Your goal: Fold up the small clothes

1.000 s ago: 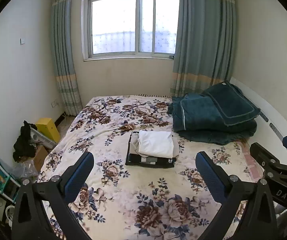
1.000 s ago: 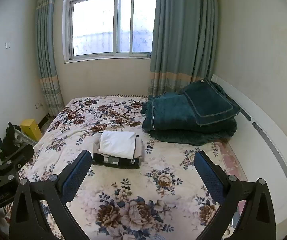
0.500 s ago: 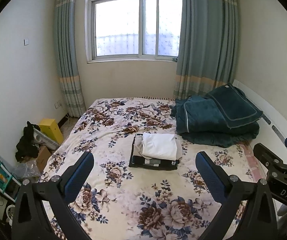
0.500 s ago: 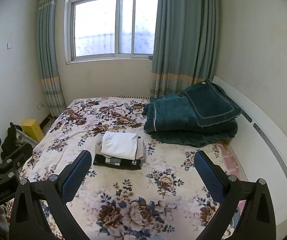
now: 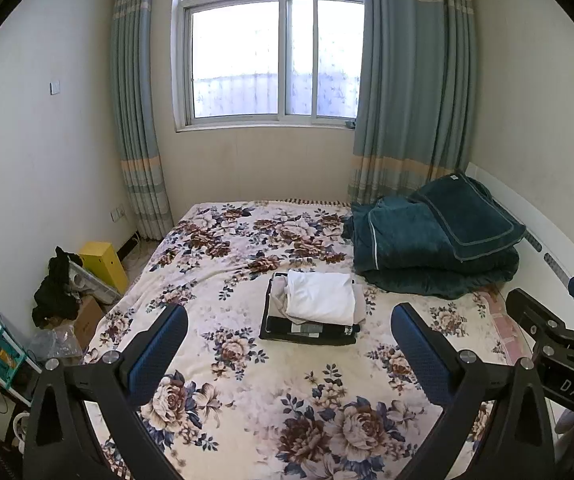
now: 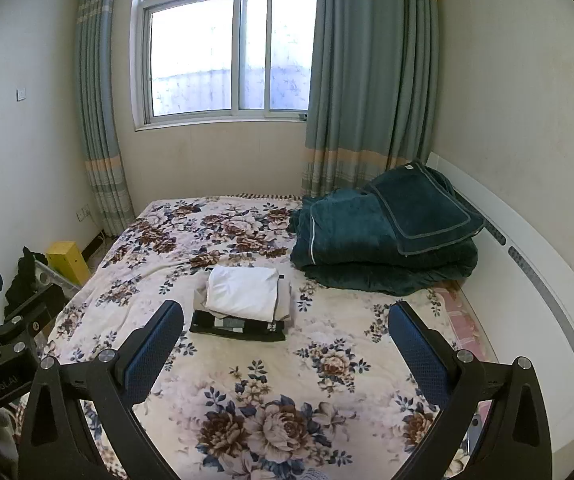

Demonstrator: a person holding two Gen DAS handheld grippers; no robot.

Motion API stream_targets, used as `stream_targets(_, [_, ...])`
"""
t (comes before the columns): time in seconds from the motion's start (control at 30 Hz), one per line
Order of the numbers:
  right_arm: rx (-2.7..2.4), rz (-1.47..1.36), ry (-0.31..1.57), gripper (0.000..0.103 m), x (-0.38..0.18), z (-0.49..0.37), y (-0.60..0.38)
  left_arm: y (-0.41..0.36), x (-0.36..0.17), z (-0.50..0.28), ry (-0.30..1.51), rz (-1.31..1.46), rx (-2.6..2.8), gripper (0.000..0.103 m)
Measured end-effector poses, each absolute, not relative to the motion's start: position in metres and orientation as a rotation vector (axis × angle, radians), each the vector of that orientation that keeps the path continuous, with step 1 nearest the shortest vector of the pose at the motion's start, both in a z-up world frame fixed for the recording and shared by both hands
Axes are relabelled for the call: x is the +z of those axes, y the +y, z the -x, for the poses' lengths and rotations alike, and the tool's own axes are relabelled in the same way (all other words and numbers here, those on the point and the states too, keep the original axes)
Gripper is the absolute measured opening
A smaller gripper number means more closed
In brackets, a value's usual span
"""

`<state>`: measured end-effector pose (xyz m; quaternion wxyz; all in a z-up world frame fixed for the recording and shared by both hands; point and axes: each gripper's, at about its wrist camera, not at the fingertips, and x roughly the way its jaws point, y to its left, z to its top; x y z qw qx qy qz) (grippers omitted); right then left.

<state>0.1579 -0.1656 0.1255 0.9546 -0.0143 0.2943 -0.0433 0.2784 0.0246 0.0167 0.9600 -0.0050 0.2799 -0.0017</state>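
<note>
A small stack of folded clothes (image 5: pixel 313 308) lies in the middle of the floral bed (image 5: pixel 247 380), with a white piece on top and a dark piece at the bottom. It also shows in the right wrist view (image 6: pixel 243 304). My left gripper (image 5: pixel 289 344) is open and empty, held well above the bed's near end, short of the stack. My right gripper (image 6: pixel 285 340) is open and empty too, beside the left one. Each gripper's body shows at the edge of the other's view.
A folded dark green quilt and pillow (image 5: pixel 431 240) sit at the bed's right side by the white headboard (image 6: pixel 535 280). A yellow box (image 5: pixel 103 260), black clothes and clutter (image 5: pixel 59 288) stand on the floor at the left. A curtained window (image 5: pixel 271 48) is behind the bed.
Both grippers have drawn back and tilted up a little, so the stack and bed sit lower and smaller in view. Both stay open and empty.
</note>
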Motion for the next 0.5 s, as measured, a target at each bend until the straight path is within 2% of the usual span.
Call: stream_targets(0.5, [-0.086,0.032,0.607,0.103,0.1271,-0.1597,-0.1610,0.0233,0.0148,-0.2761,0.578,-0.002,0.009,0.103])
